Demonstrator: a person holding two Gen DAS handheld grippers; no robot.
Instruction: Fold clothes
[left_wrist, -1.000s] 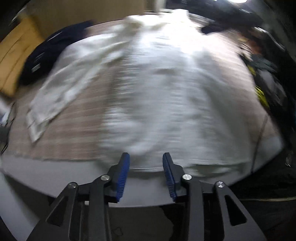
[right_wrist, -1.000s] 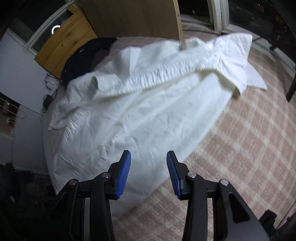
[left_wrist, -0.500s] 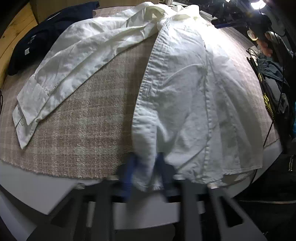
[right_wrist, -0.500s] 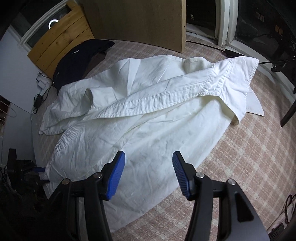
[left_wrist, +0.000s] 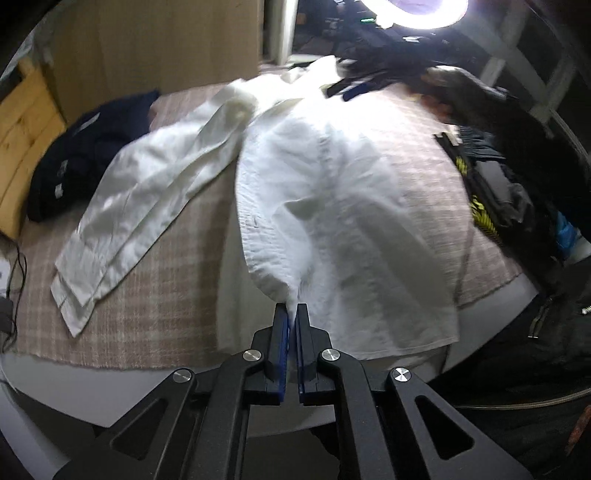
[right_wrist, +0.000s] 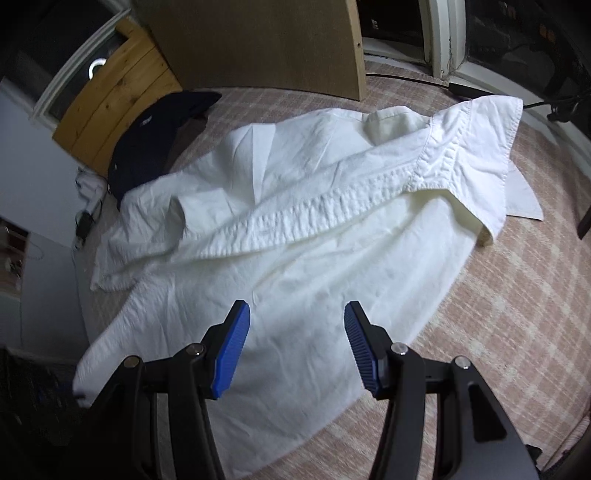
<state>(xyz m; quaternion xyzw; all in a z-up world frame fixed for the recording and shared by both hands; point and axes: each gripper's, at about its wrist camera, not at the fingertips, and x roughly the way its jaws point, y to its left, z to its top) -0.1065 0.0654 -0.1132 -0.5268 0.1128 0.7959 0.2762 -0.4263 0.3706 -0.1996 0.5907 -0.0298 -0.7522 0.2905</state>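
- We see the white cotton button-up shirt (left_wrist: 332, 206) spread on the pink-and-cream checked cloth (left_wrist: 177, 295) that covers the tabletop; one long sleeve (left_wrist: 147, 206) lies out to the side, and the front panel is turned back over the body.
- Our left hand-held gripper (left_wrist: 291, 314) has its blue pads pressed together on a pinch of the shirt's lower edge, which rises in a peak toward it; our right hand-held gripper (right_wrist: 295, 332) hangs over the shirt body with its pads wide apart, holding nothing.
- What may go wrong: the pinch is thin and sits at the very tips, so a quick pull could let the cloth slip out; we judge also that only one layer may be caught, so the panel beneath would stay behind and the fold come crooked.
- The shirt reaches the near rim of the tabletop; a drag toward us could carry the hem over the edge.
- The loose sleeve may trail and bunch if the body is lifted alone.
- A dark navy garment (right_wrist: 155, 147) lies at the far side; it bears small pale labels, but they are too blurred for us to read; no other writing is legible.
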